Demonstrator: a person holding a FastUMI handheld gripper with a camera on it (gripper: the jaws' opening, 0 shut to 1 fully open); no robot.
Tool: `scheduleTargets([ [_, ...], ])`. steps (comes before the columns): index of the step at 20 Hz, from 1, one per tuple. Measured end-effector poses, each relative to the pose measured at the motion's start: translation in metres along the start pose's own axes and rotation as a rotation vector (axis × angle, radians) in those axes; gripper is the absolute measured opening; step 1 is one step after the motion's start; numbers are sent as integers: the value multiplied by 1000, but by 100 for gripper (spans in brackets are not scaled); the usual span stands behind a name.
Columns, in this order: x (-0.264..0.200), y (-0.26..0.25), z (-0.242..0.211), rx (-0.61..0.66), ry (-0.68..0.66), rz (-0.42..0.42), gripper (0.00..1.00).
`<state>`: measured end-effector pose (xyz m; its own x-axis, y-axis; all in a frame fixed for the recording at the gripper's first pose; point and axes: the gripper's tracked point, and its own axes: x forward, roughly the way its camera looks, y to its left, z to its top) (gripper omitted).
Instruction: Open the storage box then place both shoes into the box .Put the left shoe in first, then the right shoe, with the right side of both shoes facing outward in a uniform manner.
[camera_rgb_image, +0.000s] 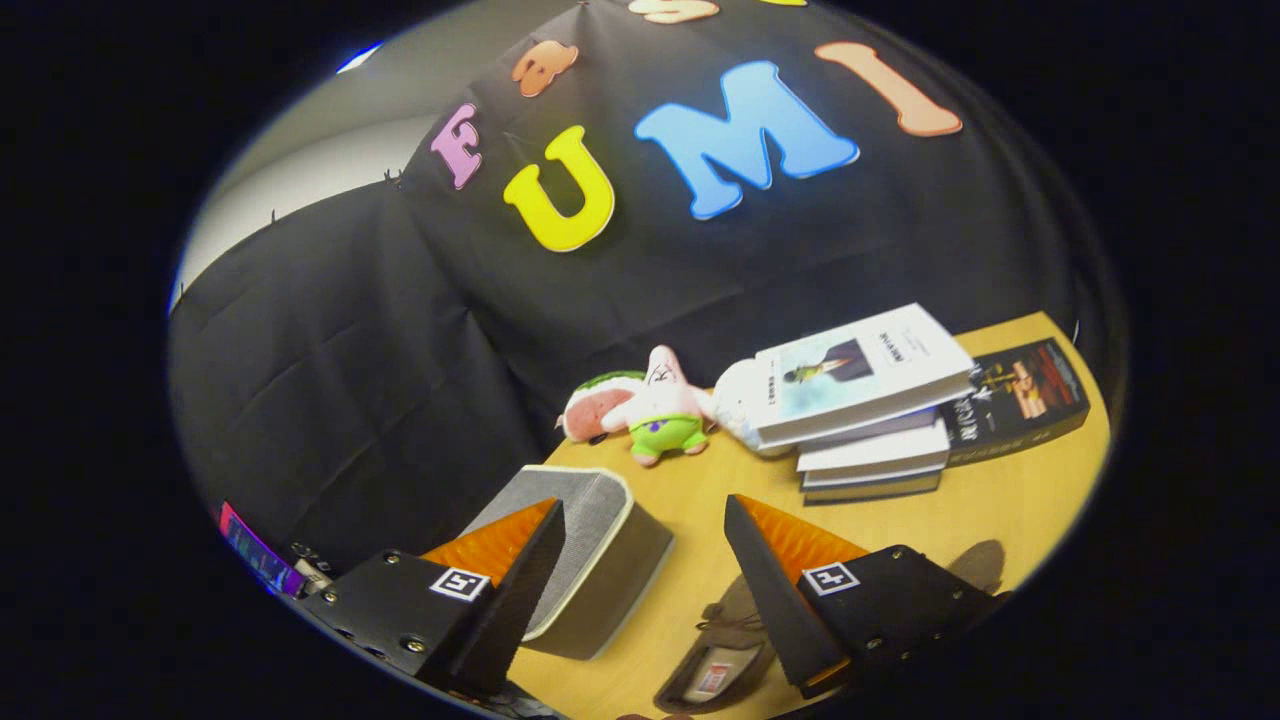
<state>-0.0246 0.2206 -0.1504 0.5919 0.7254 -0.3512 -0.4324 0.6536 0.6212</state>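
My gripper (640, 510) hangs open above the wooden table (690, 505) with nothing between its fingers. A grey fabric storage box (600, 560) with its lid down lies just under and ahead of the left finger, partly hidden by it. A brown shoe (722, 660) lies on the table below the right finger, its opening and inner label facing up; the finger covers part of it. A dark brown shape (978, 565), perhaps the other shoe, peeks out beyond the right finger's base.
A pink star plush toy (662, 405) and a watermelon plush (598, 405) sit at the table's far edge by the black cloth wall. A stack of books (865, 400) and a dark book (1020, 395) lie to the right. A white plush (735, 405) rests against the stack.
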Motion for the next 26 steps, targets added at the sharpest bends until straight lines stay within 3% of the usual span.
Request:
scheduleTargets([
  [6,33,13,-48,164,197,161,97],
  [11,55,27,-79,223,325,262,97],
  [22,73,53,-122,443,509,476,95],
  [24,77,60,-125,463,523,495,85],
  [26,78,66,-132,449,546,512,85],
])
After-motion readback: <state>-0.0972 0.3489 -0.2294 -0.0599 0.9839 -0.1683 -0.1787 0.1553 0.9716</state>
